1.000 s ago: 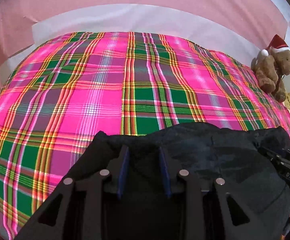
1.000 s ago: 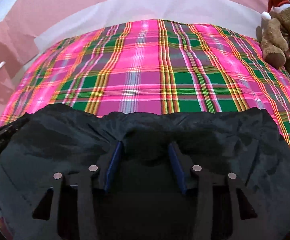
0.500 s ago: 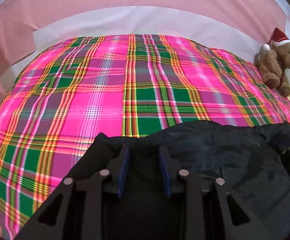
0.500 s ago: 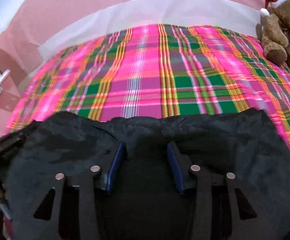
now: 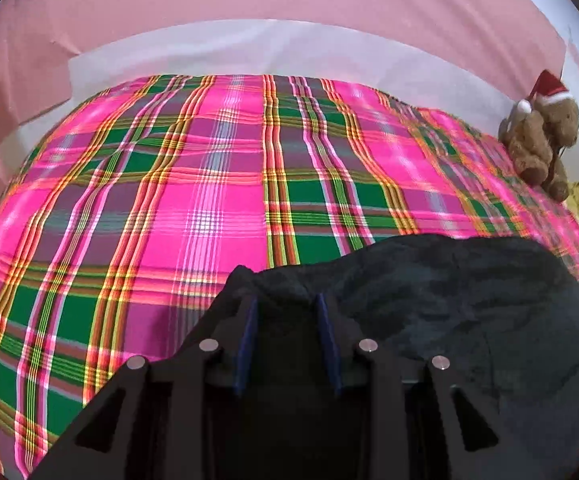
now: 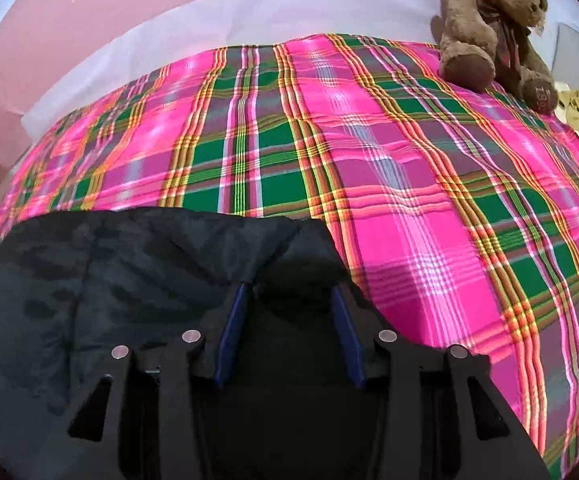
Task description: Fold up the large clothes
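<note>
So the black garment (image 5: pixel 469 312) is lying on the plaid blanket (image 5: pixel 209 200), at the blanket's near edge, well apart from the teddy bear (image 6: pixel 489 32) sitting at the blanket's far right corner. The left gripper (image 5: pixel 285 308) has a bunched-up corner of the garment pinched between its blue pads. The right gripper (image 6: pixel 289 300) has been closing a bit, with dark cloth between its fingers; looks like a grip, but it's all black on black there, so honestly can't tell.
</note>
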A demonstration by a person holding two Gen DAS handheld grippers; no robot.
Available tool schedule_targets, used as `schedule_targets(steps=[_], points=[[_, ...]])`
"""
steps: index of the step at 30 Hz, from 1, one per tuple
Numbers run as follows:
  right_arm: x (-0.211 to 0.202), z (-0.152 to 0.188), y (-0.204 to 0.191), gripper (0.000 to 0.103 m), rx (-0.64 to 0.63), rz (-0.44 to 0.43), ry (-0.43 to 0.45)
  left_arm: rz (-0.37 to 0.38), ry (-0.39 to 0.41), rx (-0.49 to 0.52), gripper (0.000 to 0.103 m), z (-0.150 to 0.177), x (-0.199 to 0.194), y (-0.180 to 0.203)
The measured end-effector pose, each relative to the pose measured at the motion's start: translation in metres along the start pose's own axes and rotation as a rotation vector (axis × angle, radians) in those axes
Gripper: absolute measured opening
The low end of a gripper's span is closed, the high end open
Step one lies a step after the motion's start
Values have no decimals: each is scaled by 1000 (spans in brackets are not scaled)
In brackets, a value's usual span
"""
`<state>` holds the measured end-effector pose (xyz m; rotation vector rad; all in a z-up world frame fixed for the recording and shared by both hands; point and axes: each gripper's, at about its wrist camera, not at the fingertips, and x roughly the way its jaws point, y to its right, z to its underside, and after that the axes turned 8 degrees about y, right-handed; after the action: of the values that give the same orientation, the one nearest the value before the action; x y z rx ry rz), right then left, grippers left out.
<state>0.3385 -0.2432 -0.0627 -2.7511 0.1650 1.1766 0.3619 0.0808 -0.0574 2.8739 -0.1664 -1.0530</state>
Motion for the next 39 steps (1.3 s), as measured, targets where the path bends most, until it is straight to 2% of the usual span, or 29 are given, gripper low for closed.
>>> schedule_targets(steps=[21,25,29,32,34,37,39], points=[[7,6,4,44,27,-3,28,-21,8,3,33,5,8,2],[-10,-3,1,45,23,15,17,-61,-12,41,32,-6,-4,7],[-54,-19,-3,45,16,-9,94,-46,7,23,32,-21,-40,8],[-83,-27,-14,45,19,-53,147,-6,54,28,32,-33,-69,25],[-91,-26,-28,45,5,-86,159,47,71,36,32,-38,-81,48],[-85,-21,-52,45,-30,-121,149,130,59,74,32,-37,-75,91],[-69,-15,-65,45,-54,-121,115,164,8,97,32,-29,-54,116]])
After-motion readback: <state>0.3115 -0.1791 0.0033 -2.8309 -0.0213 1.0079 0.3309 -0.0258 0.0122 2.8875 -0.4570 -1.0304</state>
